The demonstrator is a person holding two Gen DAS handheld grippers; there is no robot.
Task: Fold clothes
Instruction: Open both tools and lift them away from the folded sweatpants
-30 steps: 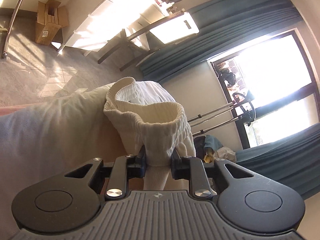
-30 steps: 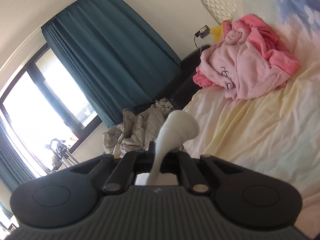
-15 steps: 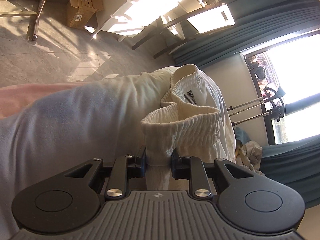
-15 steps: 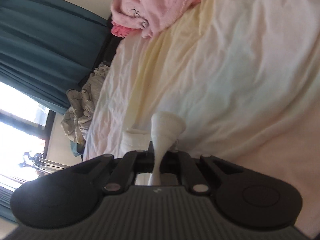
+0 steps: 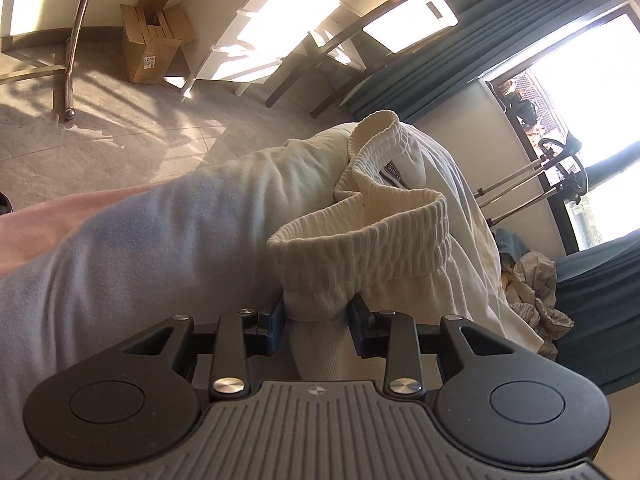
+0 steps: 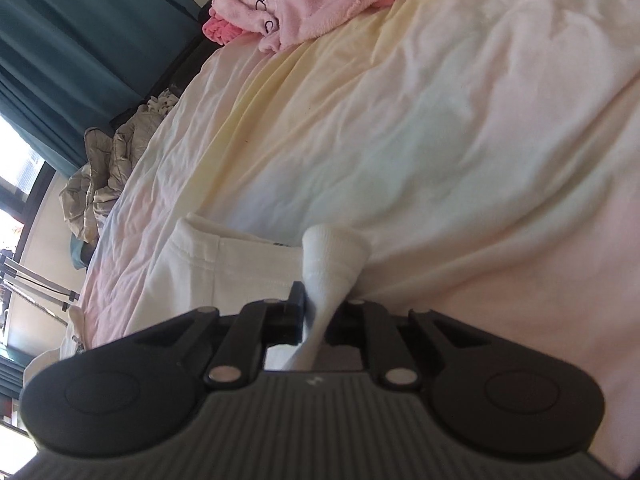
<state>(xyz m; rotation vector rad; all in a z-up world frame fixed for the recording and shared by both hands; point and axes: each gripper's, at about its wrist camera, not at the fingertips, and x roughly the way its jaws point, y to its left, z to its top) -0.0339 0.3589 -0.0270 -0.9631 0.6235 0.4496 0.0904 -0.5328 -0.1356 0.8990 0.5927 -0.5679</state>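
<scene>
A cream-white pair of trousers with a ribbed elastic waistband [image 5: 360,236] lies on the pale bed sheet [image 5: 140,248]. My left gripper [image 5: 318,316] is shut on a bunch of the waistband at its near edge. My right gripper [image 6: 324,304] is shut on a twisted white end of the same garment [image 6: 332,256], low over the bed. A flat part of the trousers [image 6: 228,264] lies on the sheet just left of it.
A pink fleece garment [image 6: 304,0] lies heaped at the far end of the bed [image 6: 460,128]. Crumpled grey bedding [image 6: 104,168] sits off the bed by teal curtains [image 6: 72,40]. A cardboard box [image 5: 150,40], a metal rail [image 5: 76,40] and table legs stand on the floor beyond.
Both grippers came down toward the bed with the garment held. The right gripper tipped from facing the curtains to facing the sheet, and the trousers now rest on the bed.
</scene>
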